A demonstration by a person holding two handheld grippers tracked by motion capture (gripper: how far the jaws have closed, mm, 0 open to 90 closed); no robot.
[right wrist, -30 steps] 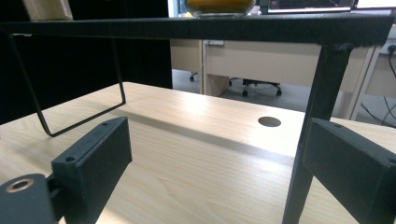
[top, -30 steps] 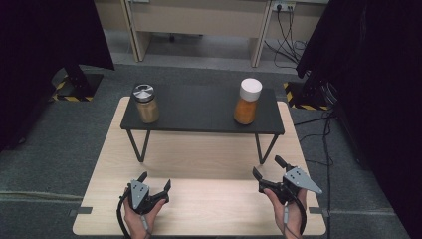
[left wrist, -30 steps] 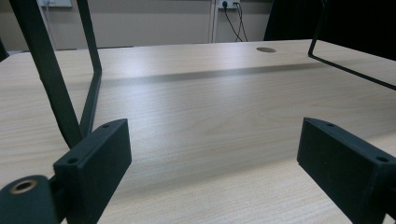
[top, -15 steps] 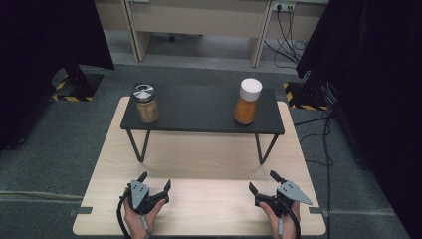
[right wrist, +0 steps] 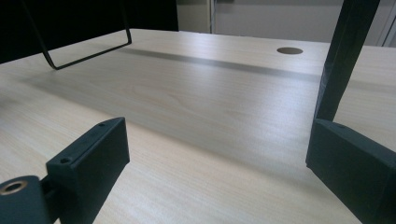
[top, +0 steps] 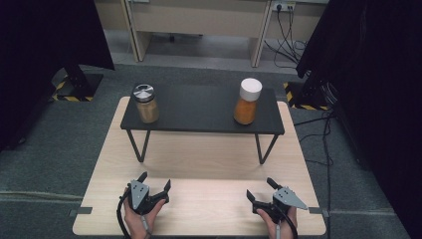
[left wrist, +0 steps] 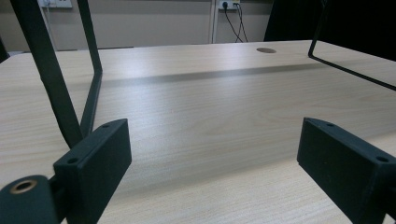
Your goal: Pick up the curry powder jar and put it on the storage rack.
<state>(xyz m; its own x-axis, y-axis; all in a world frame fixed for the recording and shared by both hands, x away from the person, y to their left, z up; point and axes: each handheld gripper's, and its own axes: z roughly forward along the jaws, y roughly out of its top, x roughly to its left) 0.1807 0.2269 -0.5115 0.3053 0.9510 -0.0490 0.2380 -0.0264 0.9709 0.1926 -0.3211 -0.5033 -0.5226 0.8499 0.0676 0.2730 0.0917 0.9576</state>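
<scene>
Grey carpet floor [top: 45, 149], black curtains [top: 368, 64], beige cabinets [top: 199, 20], wall sockets [top: 283, 6]

Table [top: 199, 149] — pale wood grain. Shelf [top: 199, 107] black, top and legs alike. Left jar [top: 146, 103]: silver lid, tan contents. Right jar [top: 247, 101]: white lid, orange contents. Both grippers [top: 156, 182] [top: 261, 190] black; the right one carries a grey plate. Floor [top: 59, 144] grey — yellow-black hazard stripes on the stand bases [top: 64, 92].
</scene>
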